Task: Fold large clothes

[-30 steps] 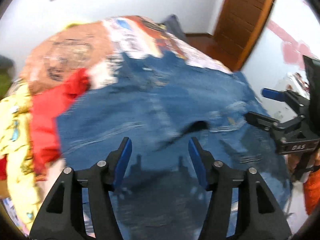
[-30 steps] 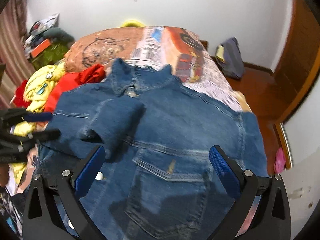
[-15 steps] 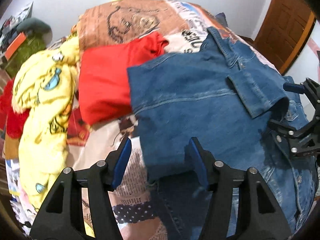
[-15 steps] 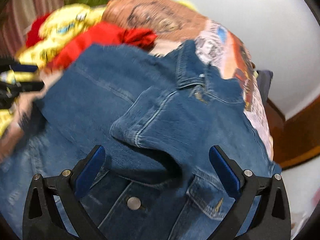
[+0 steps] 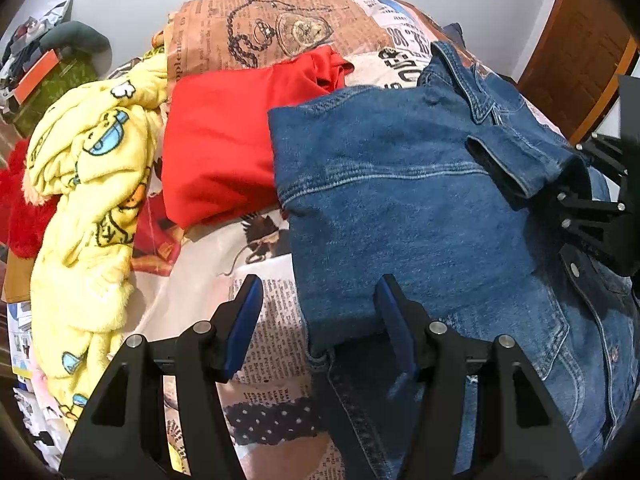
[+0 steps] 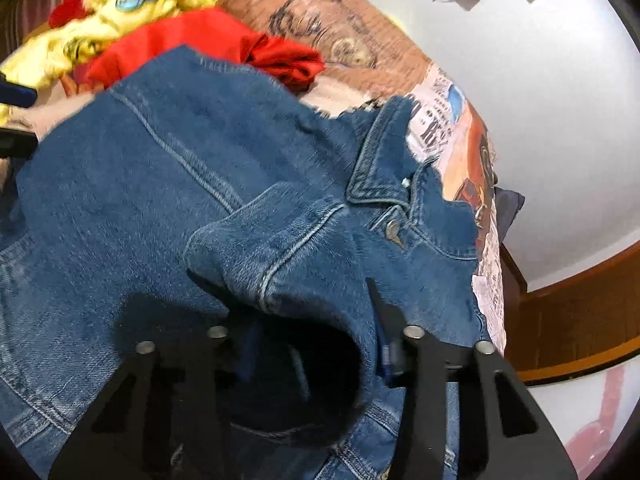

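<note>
A blue denim jacket lies on the bed, collar at the far end, one sleeve folded across its front. My left gripper is open at the near left corner of the folded sleeve panel, its right finger over the denim edge. My right gripper is pushed up to the sleeve cuff; the cuff covers its fingertips and I cannot tell if the jaws grip it. In the left wrist view the right gripper sits at the cuff on the right.
A red garment and a yellow fleece blanket lie left of the jacket on the newspaper-print bedspread. A wooden door and white wall lie beyond the bed. Clutter sits at far left.
My right gripper has moved in onto the sleeve cuff and its jaws have narrowed. My left gripper has swung left and settled at the folded sleeve's near corner.
</note>
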The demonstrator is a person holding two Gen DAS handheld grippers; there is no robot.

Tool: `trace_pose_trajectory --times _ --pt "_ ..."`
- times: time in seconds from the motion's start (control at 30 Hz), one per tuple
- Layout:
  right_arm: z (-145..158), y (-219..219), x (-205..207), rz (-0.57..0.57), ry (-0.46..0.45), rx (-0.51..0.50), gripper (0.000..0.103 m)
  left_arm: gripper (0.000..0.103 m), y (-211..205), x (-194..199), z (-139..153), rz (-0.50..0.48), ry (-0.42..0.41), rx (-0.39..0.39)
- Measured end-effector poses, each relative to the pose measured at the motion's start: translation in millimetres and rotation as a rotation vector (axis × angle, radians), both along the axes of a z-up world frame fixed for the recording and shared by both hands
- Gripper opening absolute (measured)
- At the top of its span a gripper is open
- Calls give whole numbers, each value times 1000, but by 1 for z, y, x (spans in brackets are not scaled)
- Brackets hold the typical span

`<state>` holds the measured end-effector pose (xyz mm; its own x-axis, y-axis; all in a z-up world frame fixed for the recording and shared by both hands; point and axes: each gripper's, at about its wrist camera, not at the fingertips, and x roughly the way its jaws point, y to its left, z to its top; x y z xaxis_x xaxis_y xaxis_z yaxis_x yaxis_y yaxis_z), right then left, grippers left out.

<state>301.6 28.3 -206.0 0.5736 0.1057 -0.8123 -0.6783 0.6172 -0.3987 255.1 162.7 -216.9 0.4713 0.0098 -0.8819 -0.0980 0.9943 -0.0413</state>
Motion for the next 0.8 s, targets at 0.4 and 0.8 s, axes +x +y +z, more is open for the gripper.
trace_pose_trajectory --times 0.4,0.8 --pt "68 -114 30 -288 36 384 15 59 -5 16 18 14 -31 0" --pt "6 -175 32 -477 269 528 15 65 -25 32 -37 -5 87 38"
